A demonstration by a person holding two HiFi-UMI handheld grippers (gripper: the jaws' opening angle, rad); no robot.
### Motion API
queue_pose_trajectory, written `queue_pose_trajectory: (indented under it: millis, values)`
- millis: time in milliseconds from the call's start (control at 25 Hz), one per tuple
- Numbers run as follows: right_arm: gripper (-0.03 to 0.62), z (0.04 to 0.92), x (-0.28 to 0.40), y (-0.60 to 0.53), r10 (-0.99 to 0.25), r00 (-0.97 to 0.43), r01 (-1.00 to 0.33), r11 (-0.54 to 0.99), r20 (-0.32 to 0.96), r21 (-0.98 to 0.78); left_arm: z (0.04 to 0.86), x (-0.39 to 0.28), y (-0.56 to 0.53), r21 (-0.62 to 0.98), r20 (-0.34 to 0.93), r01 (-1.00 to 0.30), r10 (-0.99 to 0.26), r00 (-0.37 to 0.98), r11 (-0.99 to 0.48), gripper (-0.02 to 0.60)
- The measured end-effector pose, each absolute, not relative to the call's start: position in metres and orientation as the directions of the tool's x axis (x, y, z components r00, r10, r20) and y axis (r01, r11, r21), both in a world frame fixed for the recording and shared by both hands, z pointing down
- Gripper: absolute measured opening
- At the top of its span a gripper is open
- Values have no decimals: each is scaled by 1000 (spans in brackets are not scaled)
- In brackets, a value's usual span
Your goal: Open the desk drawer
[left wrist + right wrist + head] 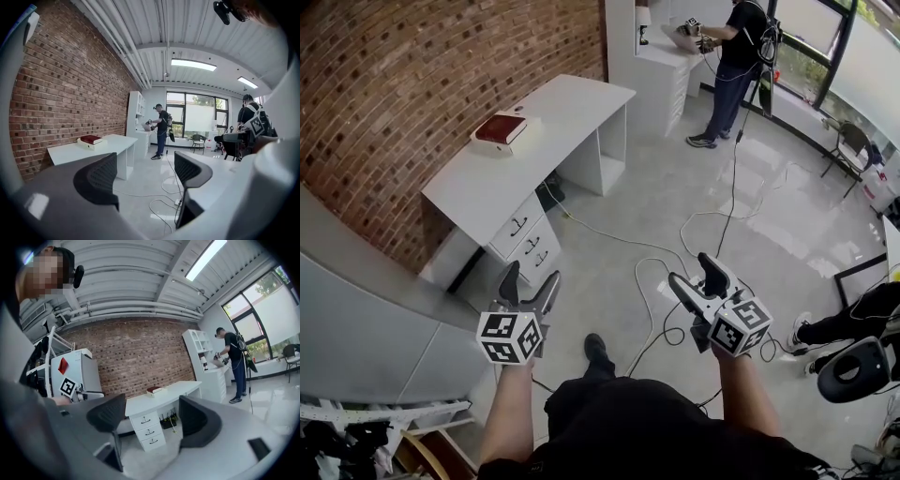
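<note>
While left tongs [532,274] and right tongs [690,268] gape empty, desk drawers [526,239] shut, well ahead.

Bright, even light: daylight comes through windows [201,117] far beyond the table [553,122], plus ceiling strips [193,64]. The floor [806,244] beyond the table gleams with soft glare, and shadow pools under the table. Both gripper views bow hard toward dark round edges, and the near jaws are blurred.

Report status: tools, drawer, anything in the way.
Left tool open, empty; right tool open, empty. White desk drawers all three shut, untouched, some way off. Loose pale cables trail across the path.
</note>
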State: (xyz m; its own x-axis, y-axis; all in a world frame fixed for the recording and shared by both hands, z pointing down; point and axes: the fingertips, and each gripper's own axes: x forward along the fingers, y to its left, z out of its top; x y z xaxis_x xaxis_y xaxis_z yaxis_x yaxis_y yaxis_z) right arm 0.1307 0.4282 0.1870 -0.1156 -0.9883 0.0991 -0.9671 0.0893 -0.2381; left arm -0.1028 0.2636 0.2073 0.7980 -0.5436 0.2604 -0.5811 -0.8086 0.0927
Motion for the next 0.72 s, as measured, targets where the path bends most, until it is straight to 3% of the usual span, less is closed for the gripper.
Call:
queue_pose_trajectory:
  millis: [280,720]
  values:
    - [325,188,138,332,-985,-119,-970,89,124,-224,214,-98,168,117,248,-588,-550,798,-800,370]
    - [325,192,79,201,-951,-238,-961,201,196,-192,228,-119,78,175,245,-583,-539,806,-793,370]
